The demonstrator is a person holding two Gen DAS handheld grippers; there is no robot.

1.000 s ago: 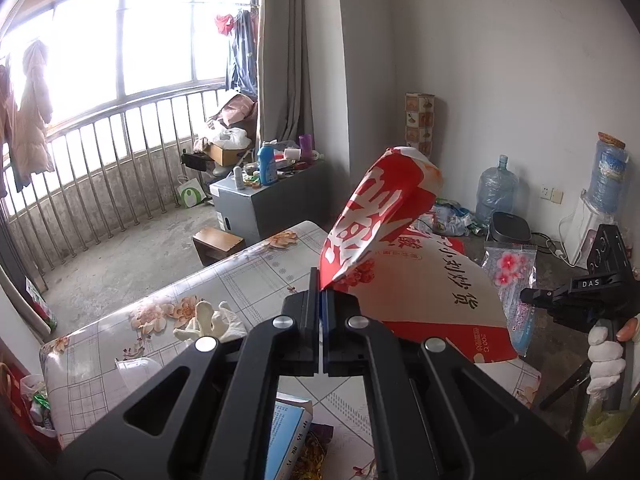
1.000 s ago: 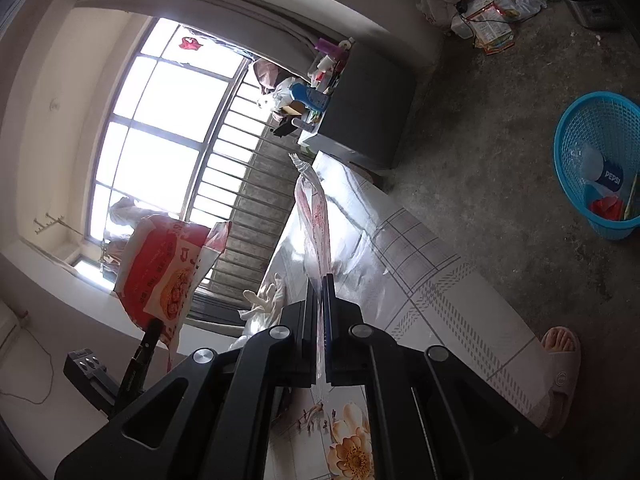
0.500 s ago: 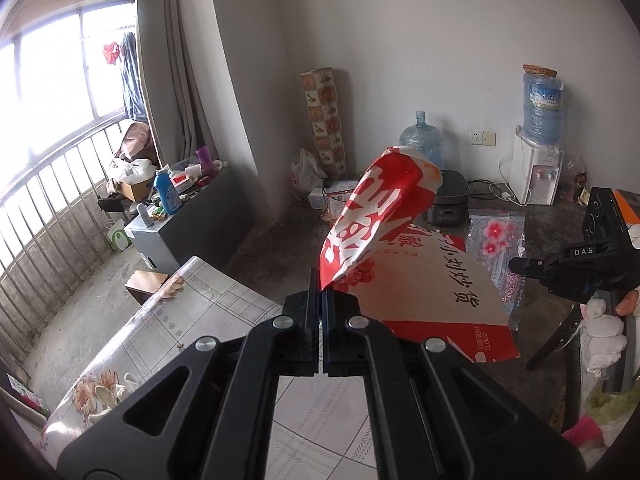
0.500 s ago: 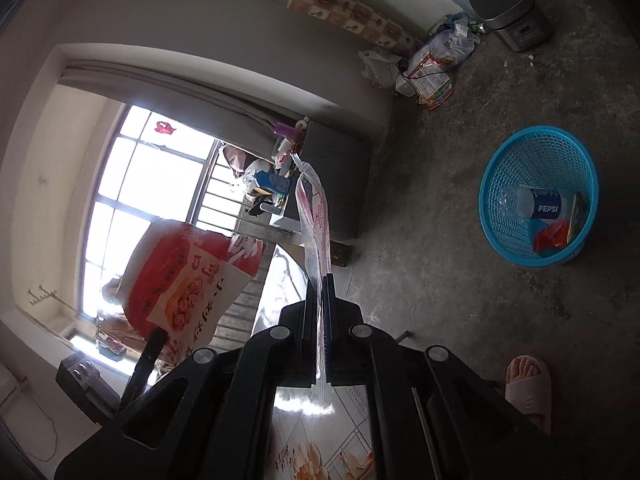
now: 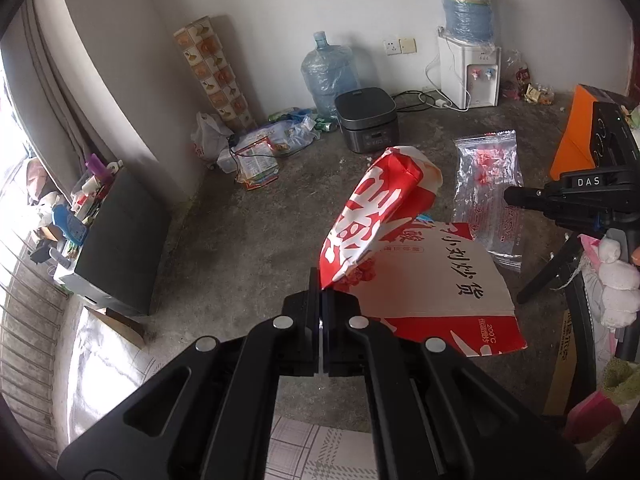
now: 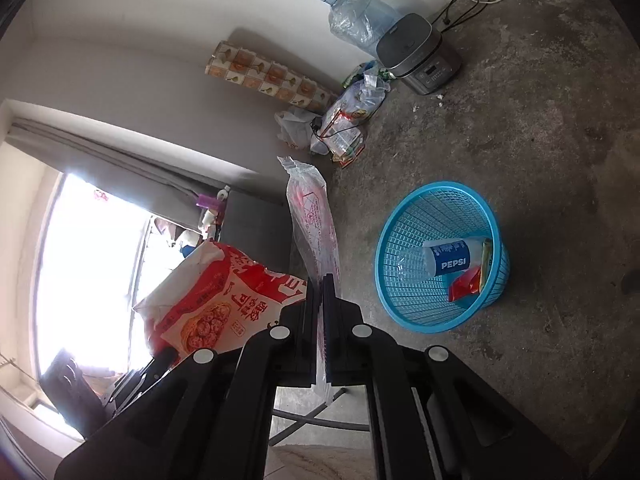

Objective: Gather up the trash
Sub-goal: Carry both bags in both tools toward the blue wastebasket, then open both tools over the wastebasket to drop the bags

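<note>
- Wrappers in both grips: the left hand-held gripper [image 5: 321, 292], at lower centre of its own view, has its jaws pressed together on a corner of a red-and-white snack bag [image 5: 404, 248], which stands up and fans out to the right above the concrete floor [image 5: 248, 240].
- The right hand-held gripper [image 6: 322, 304] pinches a clear plastic wrapper with red print [image 6: 312, 216]; the wrapper rises edge-on from the jaws toward the centre of the right wrist frame.
- In the left wrist view the same clear wrapper [image 5: 488, 196] hangs at right of the frame, held by the other black tool marked DAS.
- The snack bag [image 6: 216, 300] appears at lower left of the right wrist view, in front of the bright window.
- A blue mesh basket [image 6: 412, 308] sits on the floor at centre right of that view, well apart from both wrappers; inside lie a Pepsi bottle [image 6: 448, 258] and a small red packet [image 6: 464, 286].
- A grey rice cooker [image 5: 366, 120], a large water jug [image 5: 330, 72] and a water dispenser [image 5: 468, 76] line the far wall at the top of the left wrist frame.
</note>
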